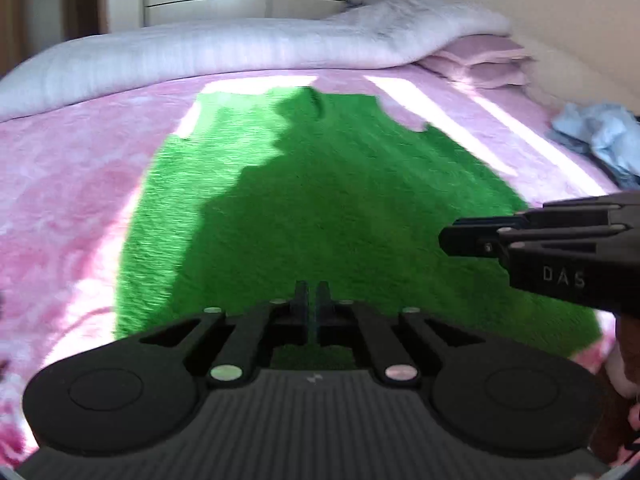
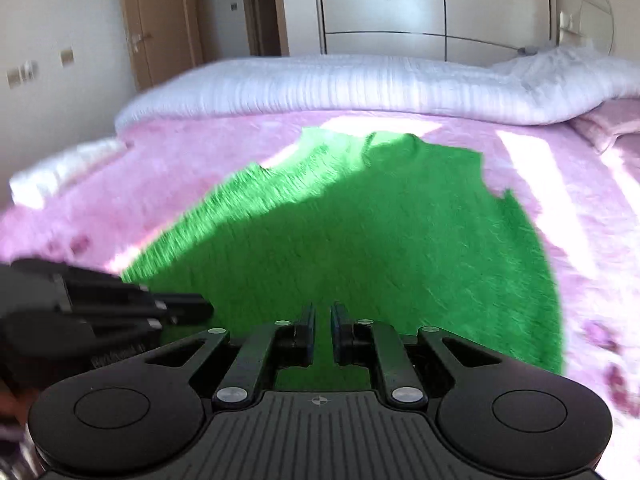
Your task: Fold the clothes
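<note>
A fuzzy green garment lies spread flat on the pink bed cover, its neck end towards the far side; it shows again in the right wrist view as the green garment. My left gripper hovers over the garment's near part, fingers drawn together with only a sliver between them. My right gripper is over the same near part, a narrow gap between its blue pads, no cloth seen pinched. Each shows in the other's view: the right gripper from the right, the left gripper from the left.
A rolled white quilt runs along the far side of the bed, with pink pillows at its right end. A crumpled light blue cloth lies at the right. Wardrobe doors and a wooden door stand behind.
</note>
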The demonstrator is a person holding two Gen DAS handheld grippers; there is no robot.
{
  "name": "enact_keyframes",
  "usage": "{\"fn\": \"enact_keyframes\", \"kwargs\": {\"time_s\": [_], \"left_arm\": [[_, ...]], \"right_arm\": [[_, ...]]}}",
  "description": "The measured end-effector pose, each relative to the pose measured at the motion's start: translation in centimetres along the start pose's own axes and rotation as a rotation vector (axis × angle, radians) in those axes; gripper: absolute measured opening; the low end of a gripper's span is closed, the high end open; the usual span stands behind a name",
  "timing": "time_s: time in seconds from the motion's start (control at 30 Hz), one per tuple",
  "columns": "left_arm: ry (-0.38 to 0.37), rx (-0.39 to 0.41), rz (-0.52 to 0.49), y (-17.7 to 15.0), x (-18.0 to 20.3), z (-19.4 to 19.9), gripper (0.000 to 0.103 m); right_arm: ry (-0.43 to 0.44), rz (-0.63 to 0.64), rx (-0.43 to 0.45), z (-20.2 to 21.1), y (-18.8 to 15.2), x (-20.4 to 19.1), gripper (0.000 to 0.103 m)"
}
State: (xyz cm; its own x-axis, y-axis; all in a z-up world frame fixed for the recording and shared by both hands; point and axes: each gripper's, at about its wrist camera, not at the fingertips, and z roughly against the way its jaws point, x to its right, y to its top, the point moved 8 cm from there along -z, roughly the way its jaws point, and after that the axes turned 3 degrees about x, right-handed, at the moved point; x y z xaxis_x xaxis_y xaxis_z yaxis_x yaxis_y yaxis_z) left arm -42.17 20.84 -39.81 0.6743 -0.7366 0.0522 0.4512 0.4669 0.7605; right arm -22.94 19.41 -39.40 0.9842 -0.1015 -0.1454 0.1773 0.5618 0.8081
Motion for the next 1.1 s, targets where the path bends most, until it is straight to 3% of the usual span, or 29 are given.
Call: {"fn": "enact_keyframes", "kwargs": {"time_s": [0.07,0.17,0.33,0.43,0.53,0.67,0.73,0.9,0.97,1.0,1.03,1.1], "left_arm": [[0.025,-0.004,0.015,-0.3,-0.6,0.2,0.001],[0.062,-0.01,0.038,-0.8,-1.5,0.4,0.001],[0.101,-0.001,0.018,-1.9,-0.5,2.7,0.001],[0.115,0.006,0.012,-2.3,0.0,3.9,0.002],[0.127,0.003,0.037,-2.8,-0.4,4.2,0.003],[0.16,0.0,0.043,-3.9,-0.4,4.6,0.004],[0.177,0.0,0.034,-4.3,0.0,5.3,0.005],[0.193,-0.044,0.052,-5.1,0.8,7.3,0.012],[0.195,-0.056,0.058,-5.4,1.2,8.3,0.018],[0.199,-0.057,0.059,-5.4,1.3,8.7,0.019],[0.203,-0.058,0.061,-5.5,1.5,9.1,0.021],[0.21,-0.059,0.064,-5.6,1.8,10.0,0.022]], "right_arm": [[0.029,-0.049,-0.05,-1.8,-0.9,-0.3,0.011],[-0.006,-0.007,-0.08,-2.1,-3.8,-1.7,0.01],[-0.093,0.032,-0.073,2.8,-7.3,-3.0,0.01],[-0.119,0.017,-0.05,4.9,-6.8,-2.4,0.011],[-0.208,-0.01,0.034,6.6,-5.5,-0.3,0.011],[-0.258,-0.084,-0.097,5.0,-7.7,2.6,0.011],[-0.256,-0.084,-0.064,6.1,-8.4,2.2,0.012],[-0.297,-0.091,-0.11,8.1,-9.6,0.4,0.014],[-0.301,-0.121,-0.115,8.8,-9.6,0.0,0.018],[-0.303,-0.137,-0.115,9.3,-9.5,-0.2,0.028],[-0.297,-0.155,-0.102,9.8,-9.2,-0.5,0.046],[-0.286,-0.188,-0.076,11.0,-8.5,-1.2,0.06]]}}
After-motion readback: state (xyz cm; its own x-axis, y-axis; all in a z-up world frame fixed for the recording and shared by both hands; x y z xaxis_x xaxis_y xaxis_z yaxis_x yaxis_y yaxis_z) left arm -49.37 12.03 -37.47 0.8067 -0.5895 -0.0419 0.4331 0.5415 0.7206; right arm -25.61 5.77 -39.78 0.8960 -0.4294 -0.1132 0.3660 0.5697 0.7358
